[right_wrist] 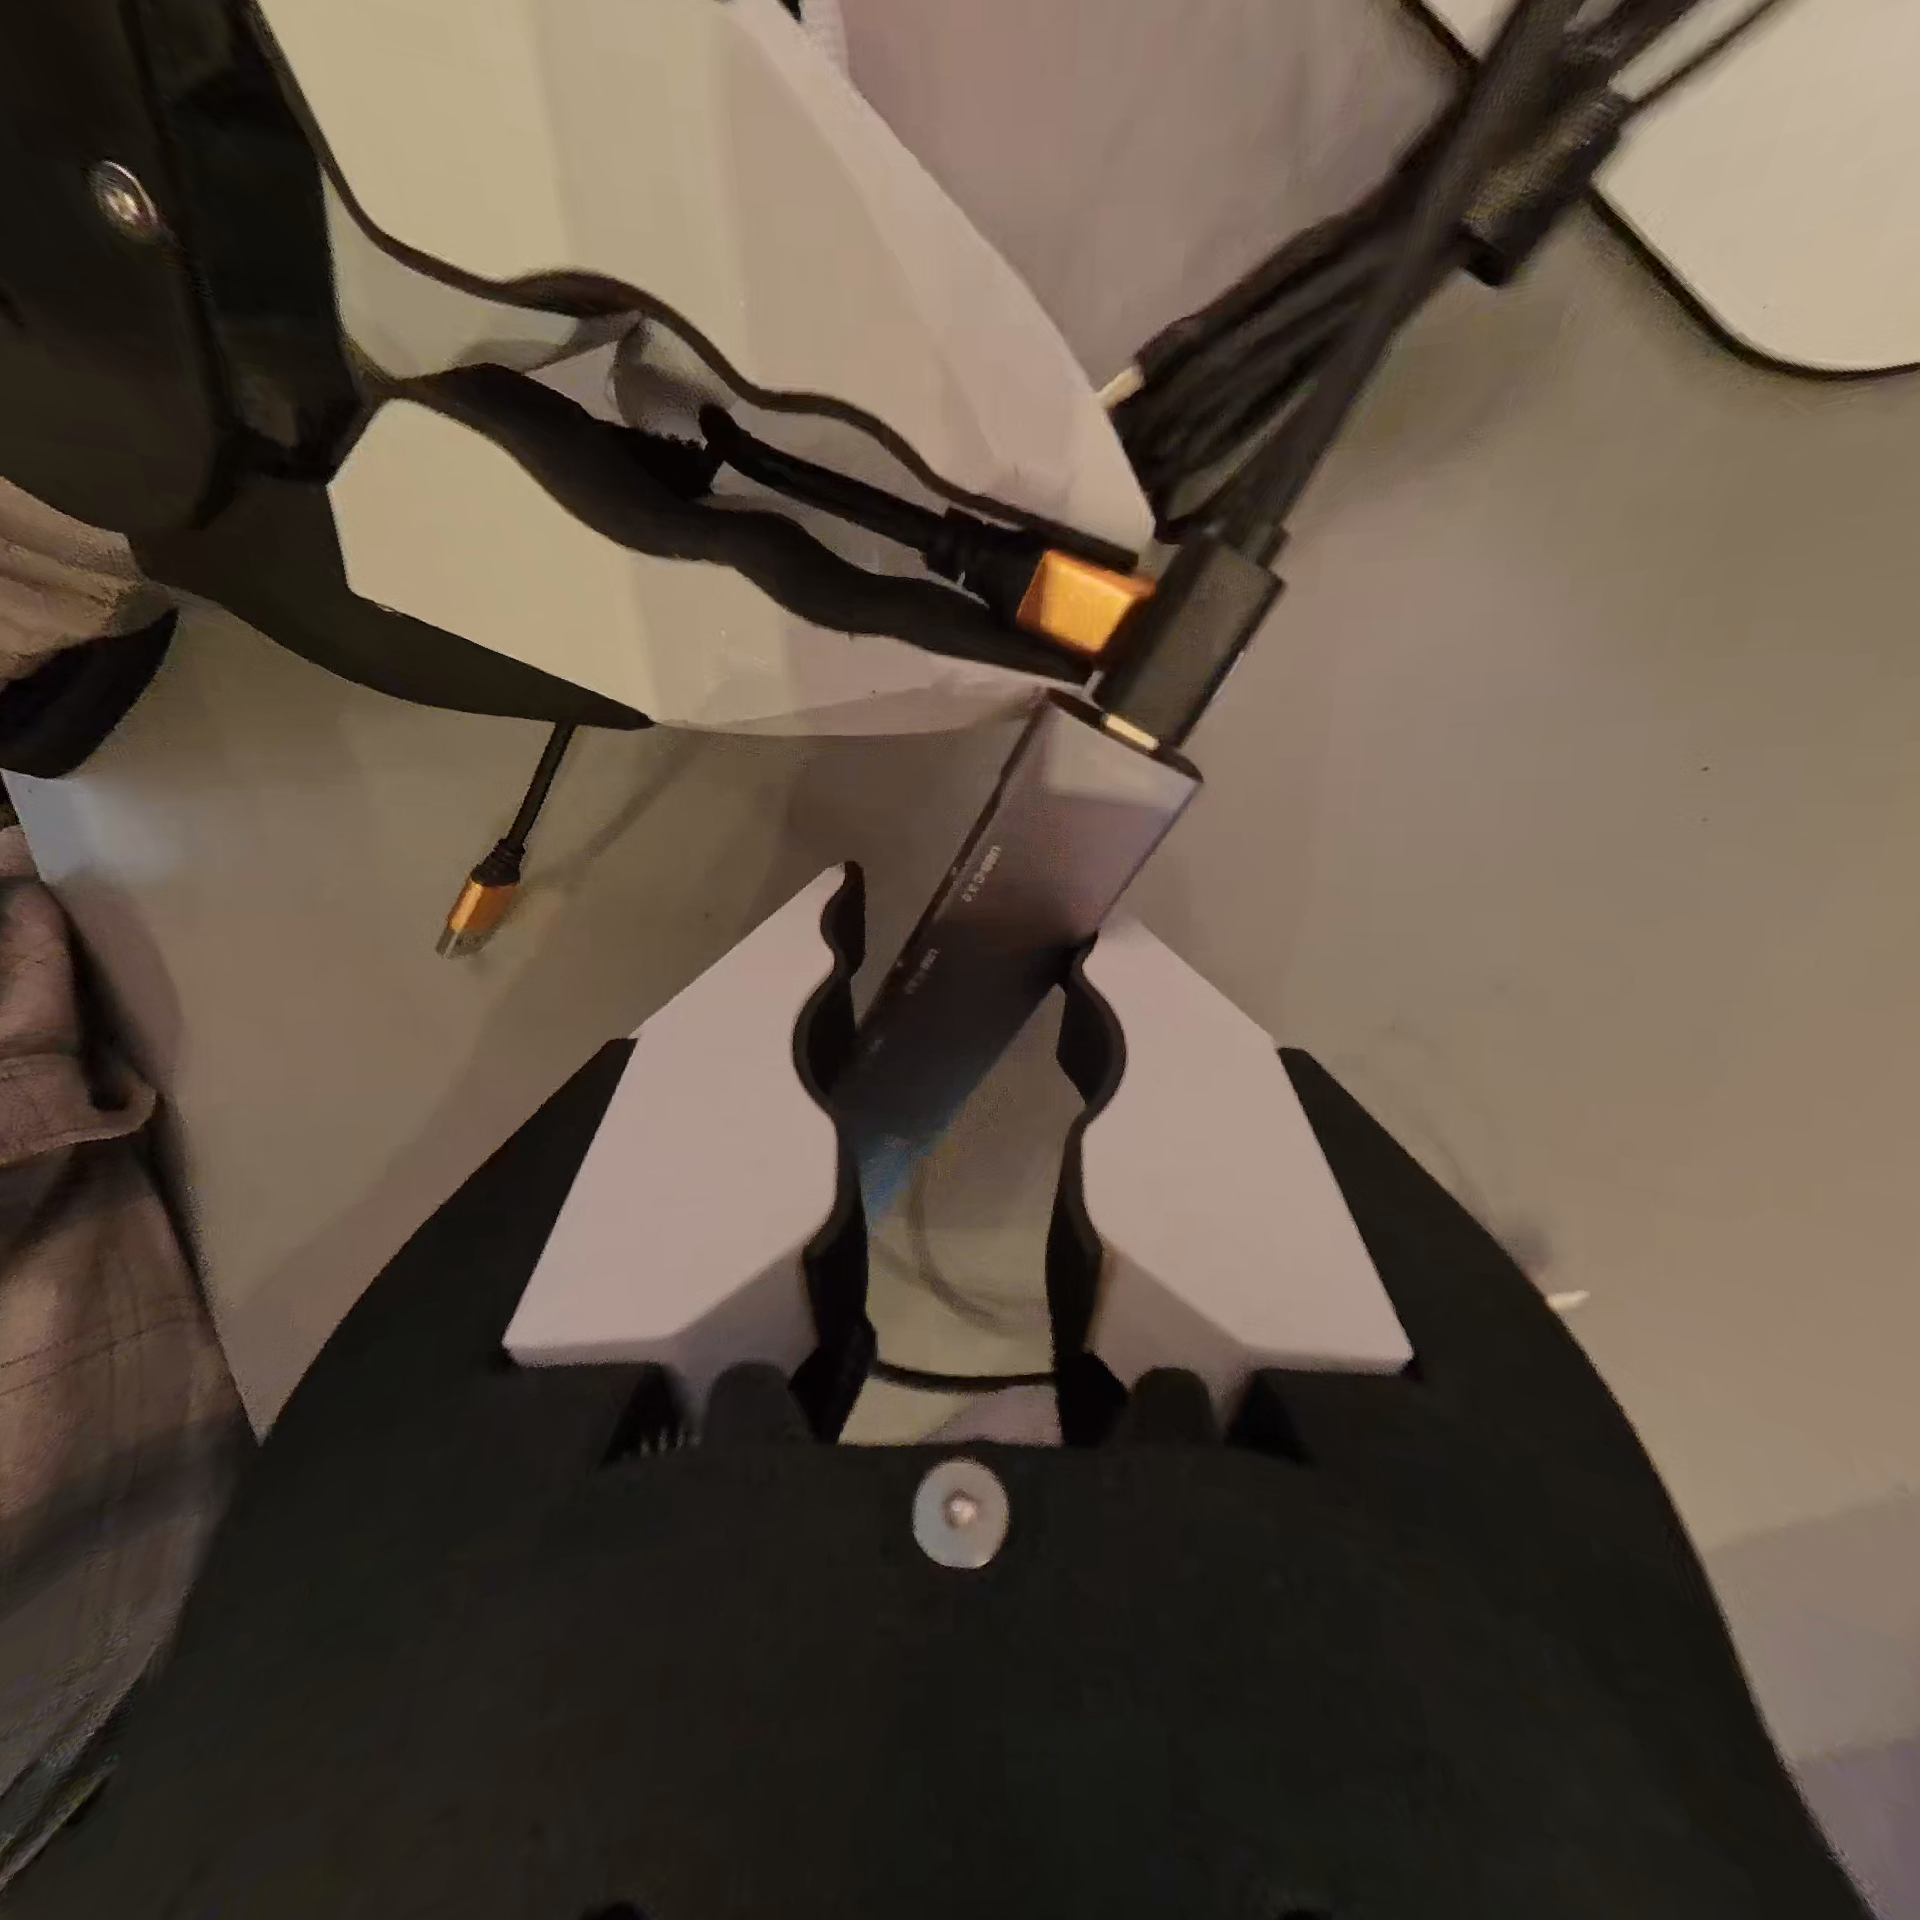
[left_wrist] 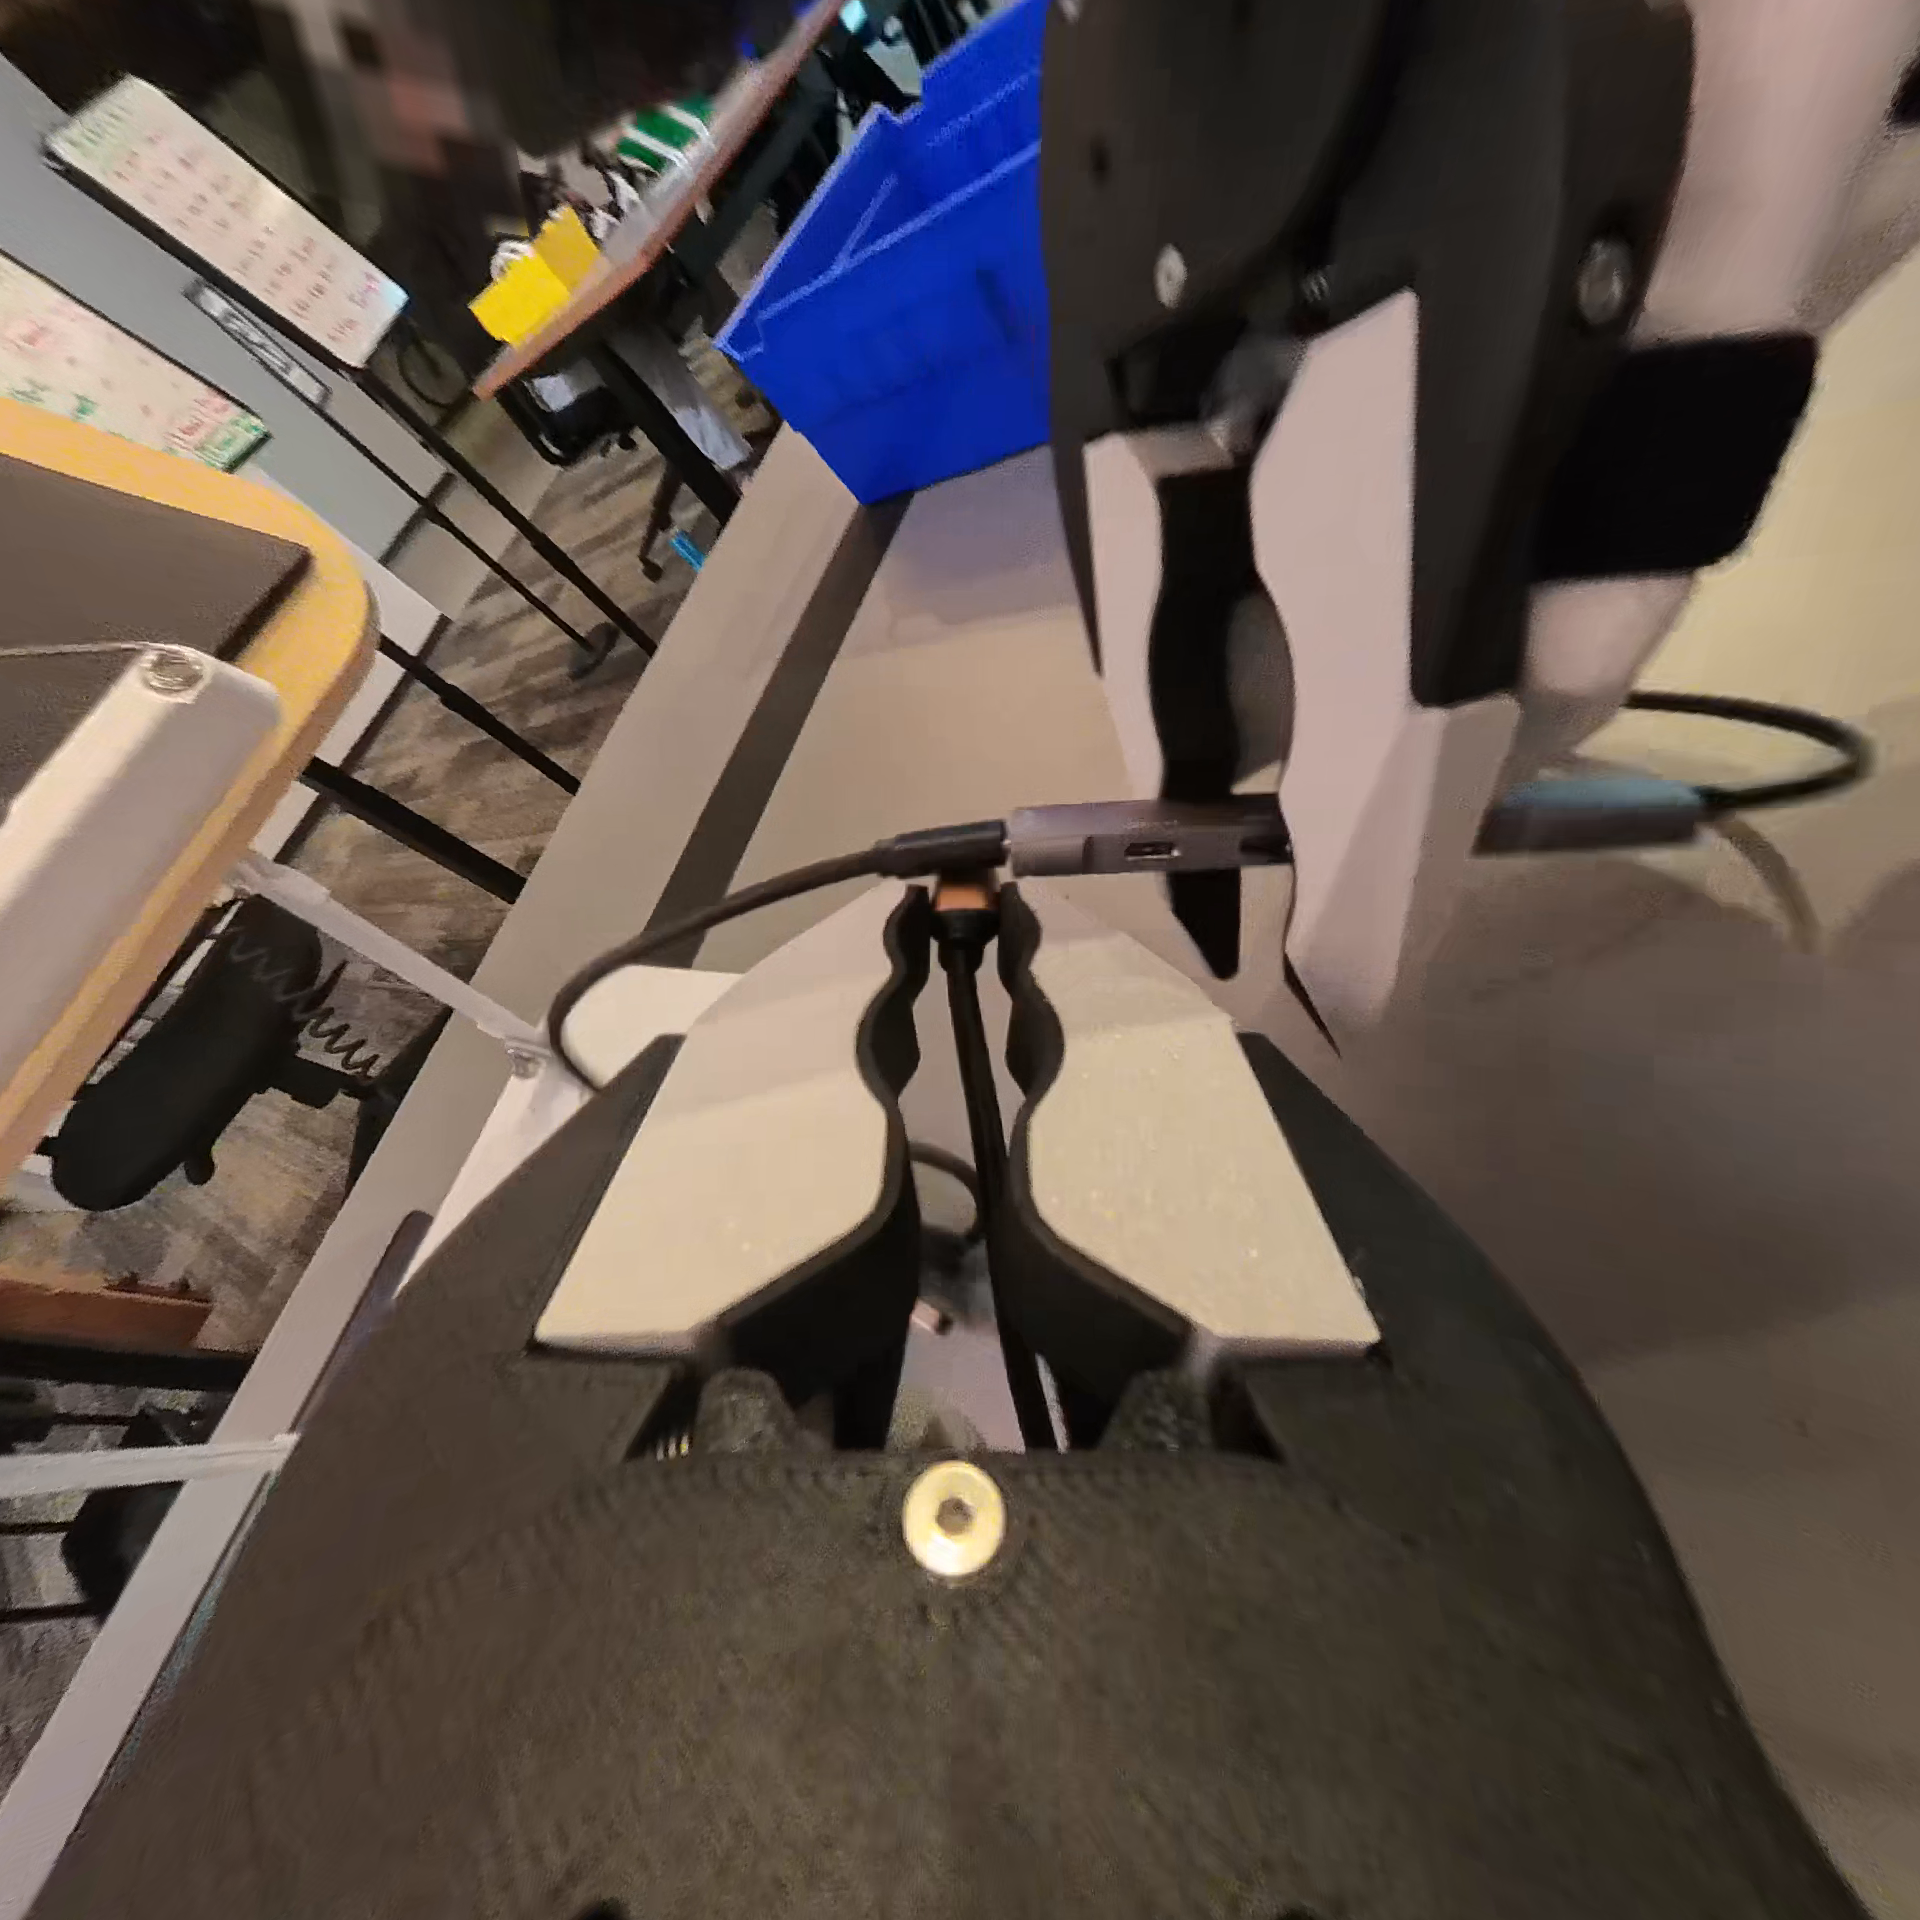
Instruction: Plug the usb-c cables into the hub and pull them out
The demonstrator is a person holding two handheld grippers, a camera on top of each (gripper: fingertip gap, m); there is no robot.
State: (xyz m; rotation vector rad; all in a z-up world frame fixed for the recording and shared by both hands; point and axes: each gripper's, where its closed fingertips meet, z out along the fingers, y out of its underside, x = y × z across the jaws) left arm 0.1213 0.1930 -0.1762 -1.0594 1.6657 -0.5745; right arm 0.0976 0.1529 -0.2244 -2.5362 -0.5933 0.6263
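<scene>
Office desks, a rolling chair and a blue plastic bin (left_wrist: 914, 312) crowd the background beyond the far edge of a pale grey tabletop (left_wrist: 1558, 1195), where two hand-held grippers meet over a slim grey USB hub (right_wrist: 987, 997). At the centre of the surface, the right gripper (right_wrist: 961, 935) has its two fingers pressed against the long sides of the hub, which is held clear of the table; in the left wrist view this same gripper (left_wrist: 1262, 914) comes in from above, the hub (left_wrist: 1132, 842) lying level between its tips with open ports along the side. The left gripper (left_wrist: 961, 914) is clamped on a black cable's orange-collared USB-C plug (left_wrist: 964, 896), its fingers nearly together around the connector, with the plug's nose right at the near end of the hub. From the right wrist view the orange plug (right_wrist: 1081, 613) sits against a dark connector block (right_wrist: 1195, 644) at that end of the hub; whether it is fully seated cannot be told. A second black cable with an orange plug (right_wrist: 473, 914) lies loose on the tabletop toward the left edge. A thin black lead (left_wrist: 675, 935) curves off the hub's end toward the table's edge. A plaid sleeve (right_wrist: 73, 1247) shows at the left.
</scene>
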